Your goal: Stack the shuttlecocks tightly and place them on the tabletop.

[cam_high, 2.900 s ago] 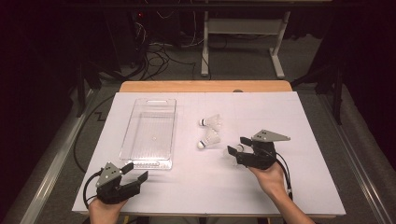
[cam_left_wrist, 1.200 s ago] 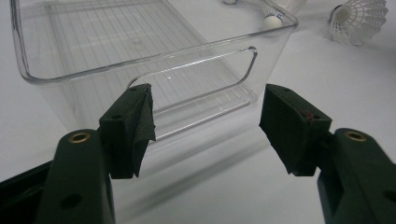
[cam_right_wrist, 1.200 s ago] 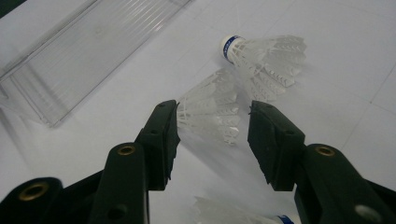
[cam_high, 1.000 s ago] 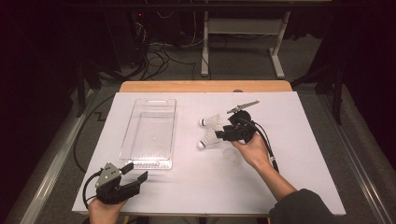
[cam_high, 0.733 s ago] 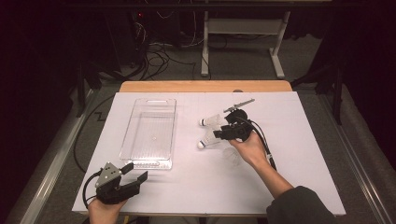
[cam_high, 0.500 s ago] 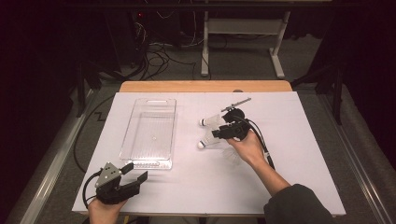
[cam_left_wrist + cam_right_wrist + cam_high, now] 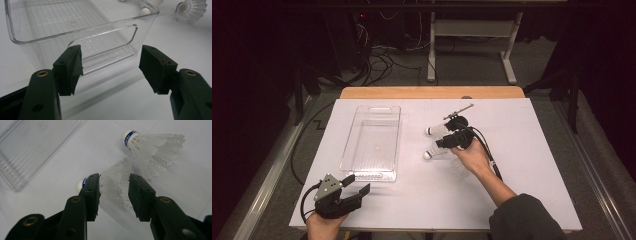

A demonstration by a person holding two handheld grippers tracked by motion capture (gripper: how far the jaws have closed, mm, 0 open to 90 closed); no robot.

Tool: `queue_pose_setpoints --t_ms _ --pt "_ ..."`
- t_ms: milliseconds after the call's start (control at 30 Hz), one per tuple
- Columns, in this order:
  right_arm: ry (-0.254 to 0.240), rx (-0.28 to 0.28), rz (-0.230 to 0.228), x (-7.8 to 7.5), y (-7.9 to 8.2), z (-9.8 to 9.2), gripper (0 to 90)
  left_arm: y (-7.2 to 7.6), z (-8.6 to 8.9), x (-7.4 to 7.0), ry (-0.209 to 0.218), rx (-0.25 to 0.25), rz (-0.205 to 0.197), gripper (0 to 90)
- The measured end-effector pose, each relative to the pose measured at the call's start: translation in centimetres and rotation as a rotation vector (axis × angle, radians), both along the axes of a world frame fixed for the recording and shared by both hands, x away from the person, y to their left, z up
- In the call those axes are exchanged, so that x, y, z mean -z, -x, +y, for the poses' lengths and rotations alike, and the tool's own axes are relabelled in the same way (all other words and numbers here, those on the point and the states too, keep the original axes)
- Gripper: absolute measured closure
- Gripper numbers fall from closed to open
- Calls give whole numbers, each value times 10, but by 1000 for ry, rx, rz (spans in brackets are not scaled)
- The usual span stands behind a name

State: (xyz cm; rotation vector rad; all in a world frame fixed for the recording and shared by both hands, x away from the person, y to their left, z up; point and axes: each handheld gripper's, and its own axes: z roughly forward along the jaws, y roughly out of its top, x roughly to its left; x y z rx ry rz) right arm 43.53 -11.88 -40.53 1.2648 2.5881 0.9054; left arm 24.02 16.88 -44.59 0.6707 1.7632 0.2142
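Right tongs closing around the near shuttlecock

Since a few seconds ago I have brought the right tongs (image 7: 113, 195) from the lower right up to the frame's centre; their jaws have just been closing with the near shuttlecock (image 7: 112, 183) between them, on the worktop (image 7: 532, 190), not yet clearly pinched. The second shuttlecock (image 7: 152, 143) lies just behind. The left tongs (image 7: 110, 67) stay open before the clear tray (image 7: 372, 142), so I judge the pick-up comes next.

Two white feathered shuttlecocks lie on their sides, close together right of the bin; the near one (image 7: 113, 186) overlaps the far one's (image 7: 150, 143) skirt
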Motion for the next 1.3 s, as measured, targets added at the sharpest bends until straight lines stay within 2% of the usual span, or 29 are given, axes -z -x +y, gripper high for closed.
queue_pose_setpoints --t_ms 233,400,700,800,1300 --pt "4 0 14 2 -2 3 637 0 -1 0 1 3 5 359" --pt "12 -5 28 4 -3 6 661 0 -1 2 -26 13 -7 359" --pt "27 -22 36 6 -2 11 715 1 -3 2 -19 -1 3 355" --pt "31 -27 41 7 -2 12 738 1 -3 2 -28 8 -2 354" --pt "9 -60 43 4 1 12 856 1 -4 3 -43 14 -2 350"
